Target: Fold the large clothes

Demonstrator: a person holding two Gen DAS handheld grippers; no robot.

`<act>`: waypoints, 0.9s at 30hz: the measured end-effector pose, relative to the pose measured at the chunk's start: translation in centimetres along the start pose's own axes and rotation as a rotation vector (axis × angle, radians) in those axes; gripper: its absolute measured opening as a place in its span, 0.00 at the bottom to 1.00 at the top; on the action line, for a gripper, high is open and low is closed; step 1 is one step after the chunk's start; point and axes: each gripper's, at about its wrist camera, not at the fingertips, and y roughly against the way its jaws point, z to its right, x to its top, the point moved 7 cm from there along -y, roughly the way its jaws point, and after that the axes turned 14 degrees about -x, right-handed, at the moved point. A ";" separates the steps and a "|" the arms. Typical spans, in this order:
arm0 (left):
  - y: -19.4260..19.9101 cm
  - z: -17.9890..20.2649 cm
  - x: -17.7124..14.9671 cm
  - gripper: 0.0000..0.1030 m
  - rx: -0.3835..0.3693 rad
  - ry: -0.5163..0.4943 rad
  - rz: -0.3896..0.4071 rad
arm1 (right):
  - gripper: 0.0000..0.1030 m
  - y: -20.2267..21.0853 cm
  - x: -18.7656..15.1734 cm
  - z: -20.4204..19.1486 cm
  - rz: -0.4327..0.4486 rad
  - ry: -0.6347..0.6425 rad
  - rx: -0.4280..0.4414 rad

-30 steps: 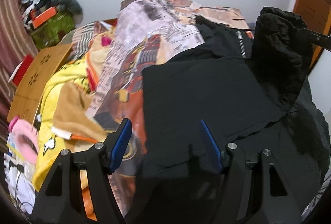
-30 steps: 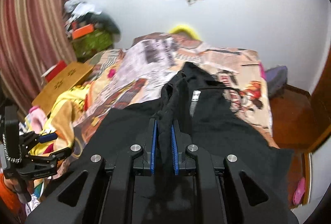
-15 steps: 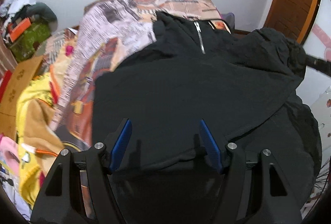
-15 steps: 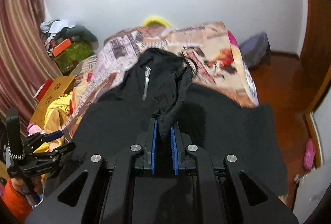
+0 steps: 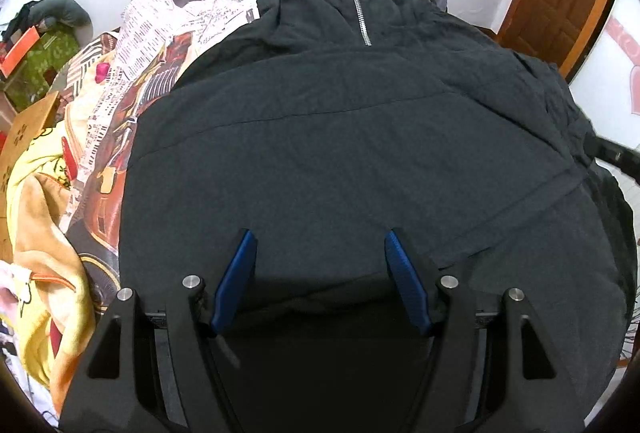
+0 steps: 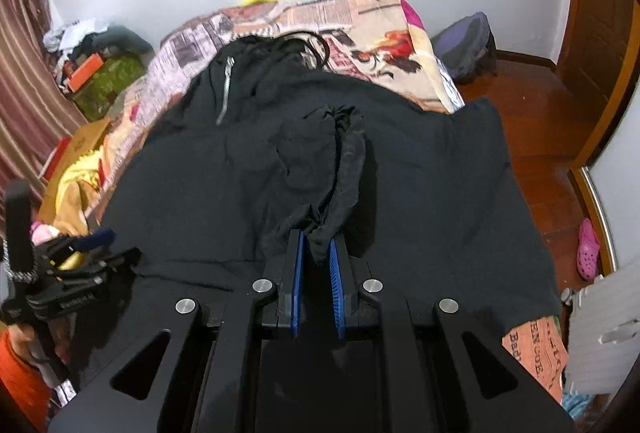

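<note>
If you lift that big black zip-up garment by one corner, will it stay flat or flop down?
Probably flop: the big black zip-up garment already bunches into limp folds where the right gripper pinches it. It likely drapes too, since its edge hangs over the newspaper-print bedspread. It seems light.

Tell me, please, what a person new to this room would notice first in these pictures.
First, the large black garment spread over most of the bed, its silver zipper at the far end. Next, the right tool, shut on a bunched fold of that garment, while the left tool is open above the cloth. The newspaper-print bedsheet shows at the far left.
</note>
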 end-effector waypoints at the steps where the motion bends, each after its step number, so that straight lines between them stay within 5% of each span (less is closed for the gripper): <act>1: 0.2 0.1 0.1 0.65 -0.003 -0.003 0.004 | 0.12 0.0 -0.1 0.1 -0.002 0.003 -0.004; 9: 2.0 1.5 0.8 0.65 -0.012 -0.030 0.042 | 0.15 2.1 -0.2 1.6 0.022 0.011 -0.084; 11: 2.6 2.1 1.3 0.65 -0.012 -0.047 0.060 | 0.24 2.7 -0.1 2.1 0.036 -0.007 -0.095; 13: 3.1 2.8 1.7 0.65 -0.014 -0.066 0.074 | 0.47 3.7 0.2 3.3 0.063 -0.042 -0.111; 15: 3.6 3.7 2.3 0.65 -0.022 -0.088 0.091 | 0.56 4.4 0.5 4.1 0.092 -0.075 -0.133; 20: 4.5 5.5 3.8 0.65 -0.039 -0.124 0.133 | 0.60 5.6 0.8 7.3 0.095 -0.166 -0.168; 27: 3.2 6.9 5.0 0.65 -0.049 -0.142 0.132 | 0.71 3.8 -1.6 12.0 -0.007 -0.370 -0.112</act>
